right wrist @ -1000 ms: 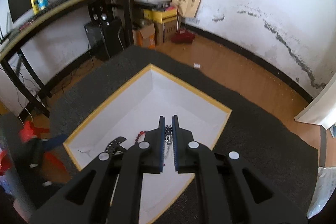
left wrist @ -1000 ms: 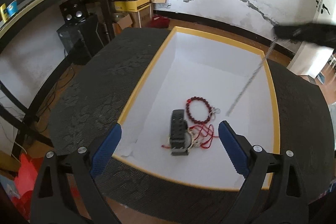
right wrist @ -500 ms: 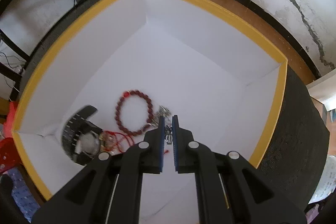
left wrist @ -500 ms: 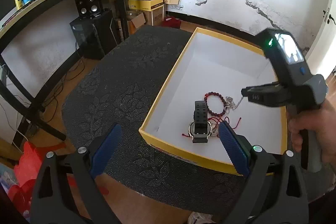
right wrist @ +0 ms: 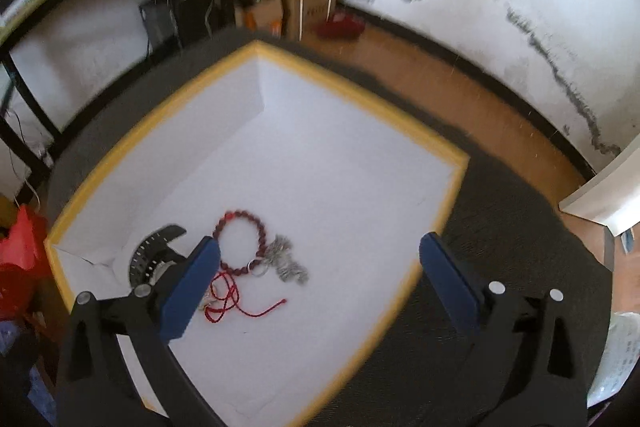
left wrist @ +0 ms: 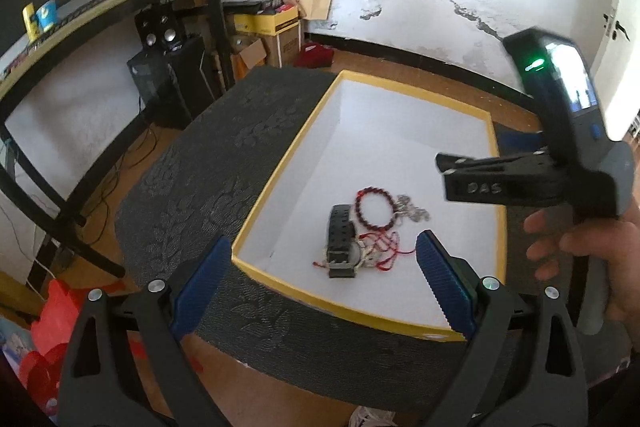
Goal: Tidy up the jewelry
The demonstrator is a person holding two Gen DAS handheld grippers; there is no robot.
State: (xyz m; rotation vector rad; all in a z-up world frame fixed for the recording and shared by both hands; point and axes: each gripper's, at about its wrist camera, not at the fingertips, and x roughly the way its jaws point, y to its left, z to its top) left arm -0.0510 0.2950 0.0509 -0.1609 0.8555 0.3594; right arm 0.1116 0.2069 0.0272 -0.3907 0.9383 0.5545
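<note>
I'm opening my right gripper (right wrist: 320,277) wide over the box (right wrist: 400,119), nothing between; "DAS" is showing on it. Left gripper (left wrist: 322,281) is gaping empty.

watch (right wrist: 154,259) half behind right tongs (right wrist: 320,277); background blurred

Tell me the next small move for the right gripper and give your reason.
Probably lift the right gripper clear of the box. Its jaws are opening with nothing between them, and the silver chain already lies on the box floor beside the red bead bracelet, so that placement looks finished.
</note>
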